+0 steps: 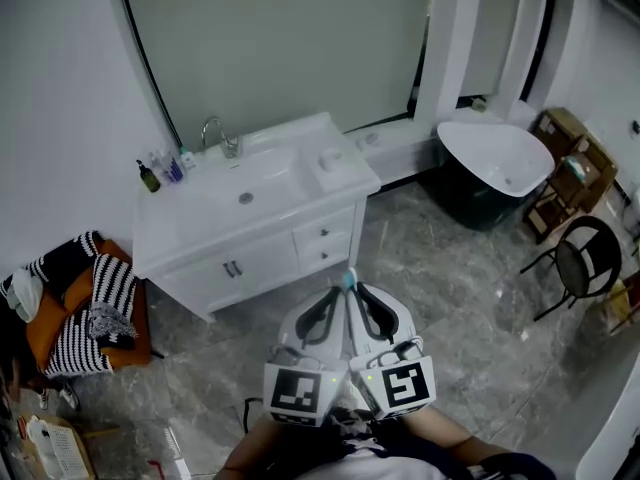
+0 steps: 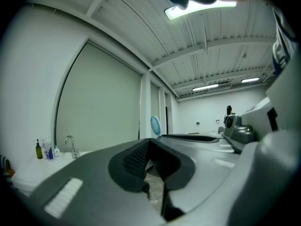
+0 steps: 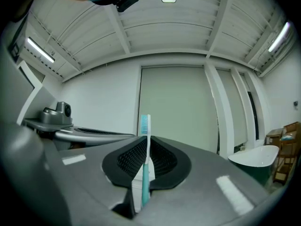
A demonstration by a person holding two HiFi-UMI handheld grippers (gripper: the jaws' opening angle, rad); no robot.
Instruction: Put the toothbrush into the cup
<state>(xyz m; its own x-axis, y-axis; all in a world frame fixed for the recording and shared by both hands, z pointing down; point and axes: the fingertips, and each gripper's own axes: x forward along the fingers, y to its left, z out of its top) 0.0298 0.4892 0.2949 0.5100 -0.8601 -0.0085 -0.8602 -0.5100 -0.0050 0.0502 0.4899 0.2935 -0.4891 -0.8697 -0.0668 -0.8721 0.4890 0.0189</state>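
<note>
The toothbrush (image 3: 146,178) is clamped upright between the black ribbed pads of the right gripper (image 3: 146,147), its teal handle caught low in the jaws and its white neck and blue-bristled head standing up above the jaw tips. In the head view only the teal tip of the brush is seen, poking up between the two grippers, which are held side by side and close together in front of the person's body, both pointing level toward the vanity. The jaws of the left gripper (image 2: 149,142) are brought together at their tips, and nothing is held between them; through the small gap lower down only the grey floor is seen. A small white vessel that looks like the cup (image 1: 330,157) stands on the right end of the white vanity (image 1: 200,233), well apart from the brush and beside the sink basin (image 1: 246,193). A chrome faucet (image 1: 222,136) is mounted behind the basin, and a few small bottles (image 1: 160,171) are grouped at the back left corner of the countertop. A large mirror (image 1: 280,38) is fixed to the wall above. To the right a dark-sided bathtub (image 1: 495,163) is set by the wall, with a black chair (image 1: 585,258) near it, and to the left of the vanity striped cloth (image 1: 105,298) is piled on an orange seat (image 1: 50,333).
</note>
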